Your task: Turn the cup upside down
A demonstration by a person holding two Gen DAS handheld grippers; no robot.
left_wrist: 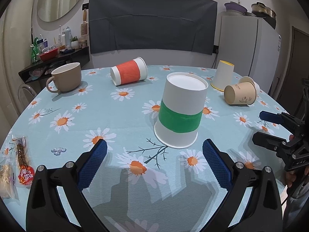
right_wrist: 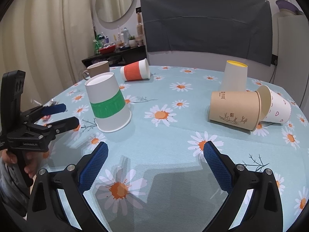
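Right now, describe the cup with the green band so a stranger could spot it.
On the daisy tablecloth, look near the front edge, just ahead of the left tool. The green-banded cup stands there upside down, apart from the others, the only cup with green.

Even indoor light is cast from overhead; soft doubled shadows are thrown onto the tablecloth (left_wrist: 119, 119). Edges are bent and vignetted black by fisheye distortion; focus is held sharp.
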